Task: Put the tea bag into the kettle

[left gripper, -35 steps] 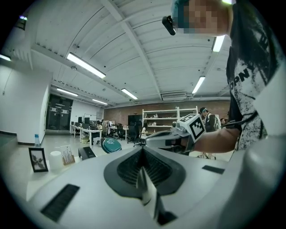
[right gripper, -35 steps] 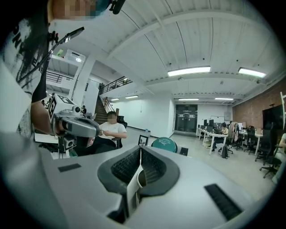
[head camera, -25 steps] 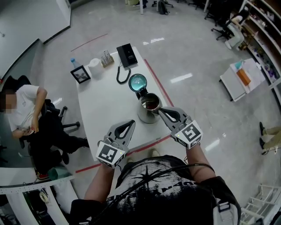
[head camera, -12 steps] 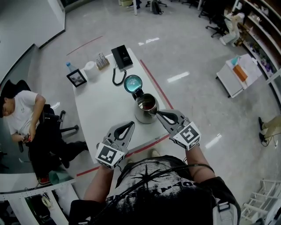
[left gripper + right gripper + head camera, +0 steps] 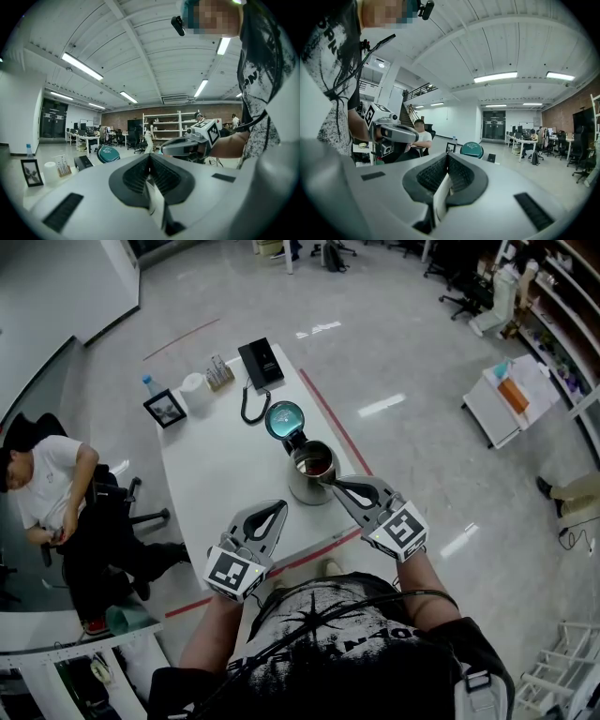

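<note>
**Step in hand.** The kettle (image 5: 304,489) stands open on the desk (image 5: 220,474), its teal lid (image 5: 284,418) tipped back on the far side. Dark brown contents are seen inside. No tea bag can be made out in any view.

**Grippers.** The right hand-held gripper (image 5: 330,483) is held with its tips at the kettle's near right rim, jaws pressed together, with nothing seen between them. The left hand-held gripper (image 5: 279,505) is held near and left of the kettle, apart from it, with its jaws likewise pressed together and empty.

**Judgement.** The drop is judged done or nearly so.

**Next move.** The bag's presence inside is to be confirmed. The right hand-held gripper is then to be drawn clear without the rim being knocked.
</note>
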